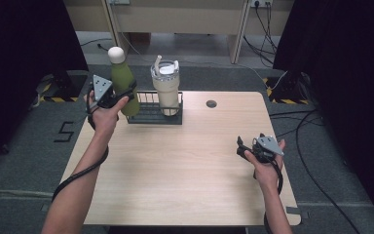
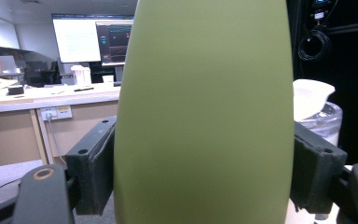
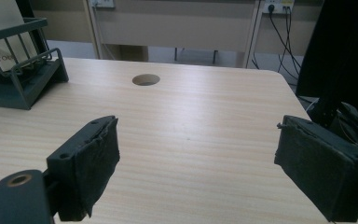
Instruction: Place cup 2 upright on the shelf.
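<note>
Bottle: an olive-green bottle point(image 1: 124, 87) with a round white cap, held in the air over the left far part of the table, tilted with its cap leaning left; its lower end hangs at the left end of the wire basket, and whether it touches the basket cannot be told.
Left gripper: the left gripper point(image 1: 111, 97) pinches the bottle around its middle; in the left gripper view both black pads press on the green body point(image 2: 205, 116) from either side.
Left hand: the left hand point(image 1: 104, 114) wraps the gripper from below, forearm reaching in from the bottom left, cable trailing along it.
Basket: a dark wire basket point(image 1: 148, 116) stands on the far part of the table, just right of the bottle.
Tumbler: a cream tumbler point(image 1: 166, 90) with a clear lid and a straw stands upright in the basket's right end.
Right gripper: the right gripper point(image 1: 247, 150) is held at the right side of the table, well apart from the bottle; the right gripper view shows its jaws spread wide with only bare wood between them.
Table: a light wooden table point(image 1: 185, 170) with a round cable hole point(image 1: 211, 103) near its far edge.
</note>
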The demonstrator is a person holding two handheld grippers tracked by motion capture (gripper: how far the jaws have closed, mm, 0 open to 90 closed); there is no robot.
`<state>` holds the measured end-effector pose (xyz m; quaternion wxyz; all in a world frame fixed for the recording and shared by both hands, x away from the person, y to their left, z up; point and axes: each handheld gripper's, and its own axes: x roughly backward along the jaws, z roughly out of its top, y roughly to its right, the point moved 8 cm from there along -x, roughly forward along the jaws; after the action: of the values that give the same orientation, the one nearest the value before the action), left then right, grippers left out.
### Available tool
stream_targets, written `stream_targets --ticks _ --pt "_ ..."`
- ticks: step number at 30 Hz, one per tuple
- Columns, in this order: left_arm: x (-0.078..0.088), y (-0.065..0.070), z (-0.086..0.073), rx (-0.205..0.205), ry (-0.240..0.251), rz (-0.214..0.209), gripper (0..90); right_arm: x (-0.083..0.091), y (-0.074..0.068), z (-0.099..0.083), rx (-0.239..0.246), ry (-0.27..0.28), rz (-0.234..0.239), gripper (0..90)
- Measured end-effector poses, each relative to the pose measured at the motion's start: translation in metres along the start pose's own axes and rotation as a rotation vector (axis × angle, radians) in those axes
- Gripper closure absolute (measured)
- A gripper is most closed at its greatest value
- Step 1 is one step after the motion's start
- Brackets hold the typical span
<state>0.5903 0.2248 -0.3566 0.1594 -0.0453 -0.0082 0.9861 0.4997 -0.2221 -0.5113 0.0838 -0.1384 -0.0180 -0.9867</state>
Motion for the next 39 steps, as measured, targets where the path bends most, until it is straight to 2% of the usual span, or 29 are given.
stream_targets --ticks 24,39 --pt "-0.023 -0.009 0.005 0.034 0.004 0.031 21.7 0.0 0.002 -0.001 -0.003 -0.003 -0.004 13.1" --pt "-0.043 -0.014 0.008 0.028 -0.006 0.039 21.7 0.0 0.004 0.0 -0.004 0.001 -0.005 13.1"
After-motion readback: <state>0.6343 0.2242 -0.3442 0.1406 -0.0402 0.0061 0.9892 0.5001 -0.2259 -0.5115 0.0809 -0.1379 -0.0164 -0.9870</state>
